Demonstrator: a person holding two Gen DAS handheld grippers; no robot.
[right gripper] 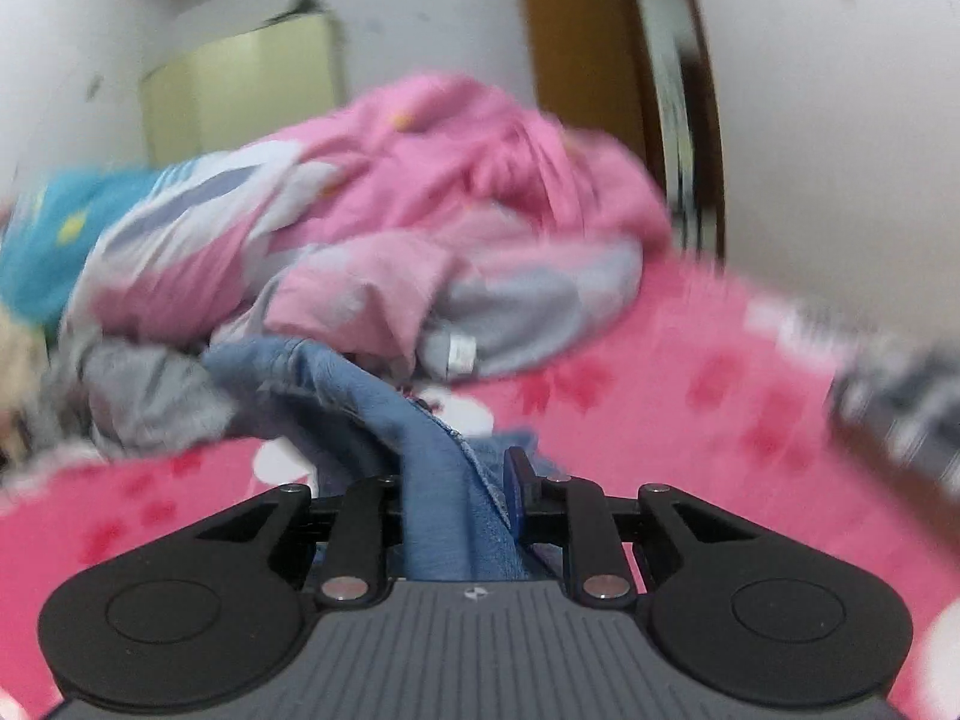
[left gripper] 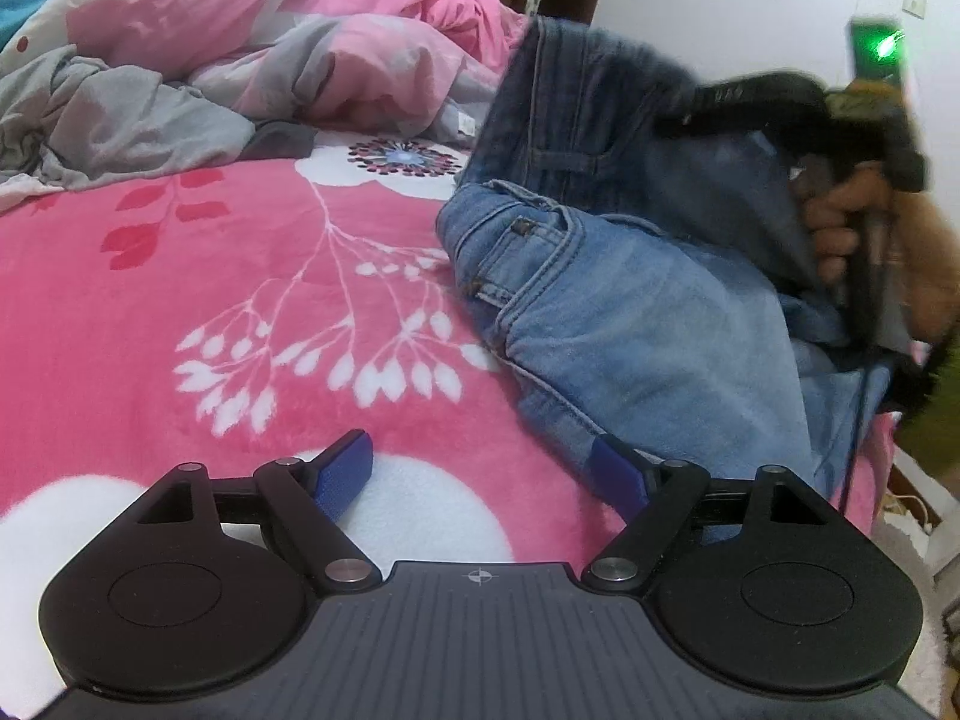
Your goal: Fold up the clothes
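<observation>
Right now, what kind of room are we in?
Most likely a bedroom. The jeans lie on a pink floral blanket spread over what looks like a bed, a rumpled pink and grey duvet is heaped behind, and a pale wardrobe stands against the wall.

From the left gripper (left gripper: 480, 468), the pink blanket (left gripper: 180, 300) lies bare from nine to twelve o'clock. At one to three o'clock the jeans (left gripper: 630, 312) block the way, lifted by the right gripper (left gripper: 678, 120). At eleven o'clock a heap of bedding (left gripper: 270, 60) walls off the far side.
</observation>
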